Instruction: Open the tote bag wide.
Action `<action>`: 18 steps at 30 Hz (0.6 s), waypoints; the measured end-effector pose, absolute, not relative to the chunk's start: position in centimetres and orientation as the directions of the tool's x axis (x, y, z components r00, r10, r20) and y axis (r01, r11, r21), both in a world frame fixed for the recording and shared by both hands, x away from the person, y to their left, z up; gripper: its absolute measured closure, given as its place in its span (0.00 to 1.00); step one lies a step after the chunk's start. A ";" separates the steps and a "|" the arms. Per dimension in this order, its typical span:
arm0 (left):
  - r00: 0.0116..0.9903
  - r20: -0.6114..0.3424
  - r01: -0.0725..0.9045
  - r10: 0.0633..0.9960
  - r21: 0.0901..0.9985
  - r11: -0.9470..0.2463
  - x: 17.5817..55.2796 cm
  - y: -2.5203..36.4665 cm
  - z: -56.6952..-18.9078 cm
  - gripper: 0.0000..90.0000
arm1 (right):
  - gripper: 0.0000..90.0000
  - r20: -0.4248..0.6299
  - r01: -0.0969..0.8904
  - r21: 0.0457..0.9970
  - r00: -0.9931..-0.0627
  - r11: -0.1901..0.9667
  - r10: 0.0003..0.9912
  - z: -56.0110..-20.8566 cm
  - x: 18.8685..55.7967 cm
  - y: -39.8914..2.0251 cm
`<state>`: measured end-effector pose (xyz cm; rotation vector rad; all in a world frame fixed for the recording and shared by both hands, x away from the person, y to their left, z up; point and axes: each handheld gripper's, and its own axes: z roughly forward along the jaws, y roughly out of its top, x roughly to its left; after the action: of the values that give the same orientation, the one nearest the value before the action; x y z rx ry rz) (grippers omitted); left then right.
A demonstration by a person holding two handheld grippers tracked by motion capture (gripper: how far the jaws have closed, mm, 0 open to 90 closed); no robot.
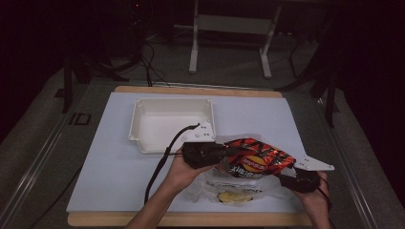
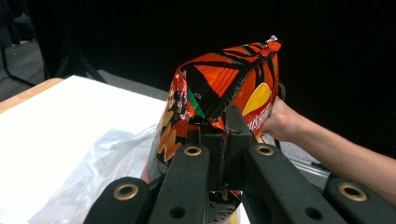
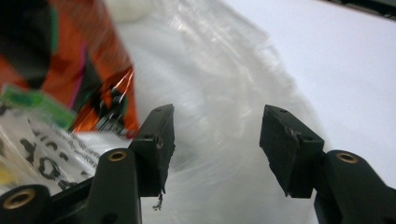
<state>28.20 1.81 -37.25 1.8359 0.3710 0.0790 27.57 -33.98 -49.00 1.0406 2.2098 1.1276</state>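
Nearest, one clear plastic bag (image 1: 229, 188): thin, crinkled, glossy film, lying on table (image 1: 110, 167) near front edge, something yellow inside. Above it, one chip bag (image 1: 255, 160): orange-red foil with black stripes, puffy, pillow-shaped, lifted off table between two hands. Left hand-held gripper (image 2: 225, 135): jaws together, clamped on chip bag's crimped end. Right hand-held gripper (image 3: 217, 140): jaws apart, clear film behind them, nothing pinched. Farther back, one white tray (image 1: 138, 121): rigid plastic, rectangular, shallow. Table: white sheet over wooden board.
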 end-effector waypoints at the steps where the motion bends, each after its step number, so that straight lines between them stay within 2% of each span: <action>1: 0.948 -0.133 0.208 0.288 0.946 -0.248 28.1 1.7 -37.2 1.00 | 0.50 -0.044 0.417 0.830 -0.612 0.370 0.790 -48.8 27.5 -34.2; 10: 0.956 -0.134 0.198 0.260 0.951 -0.238 27.5 0.7 -36.4 1.00 | 0.51 -0.007 0.406 0.864 -0.582 0.297 0.813 -47.8 27.1 -35.5; 18: 0.962 -0.142 0.195 0.233 0.956 -0.219 27.0 0.1 -35.7 1.00 | 0.65 0.002 0.442 0.843 -0.572 0.306 0.820 -49.1 27.8 -35.3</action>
<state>26.95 0.12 -35.72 1.8020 0.3162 0.0365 27.76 -35.30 -49.08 1.1227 2.1474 1.1787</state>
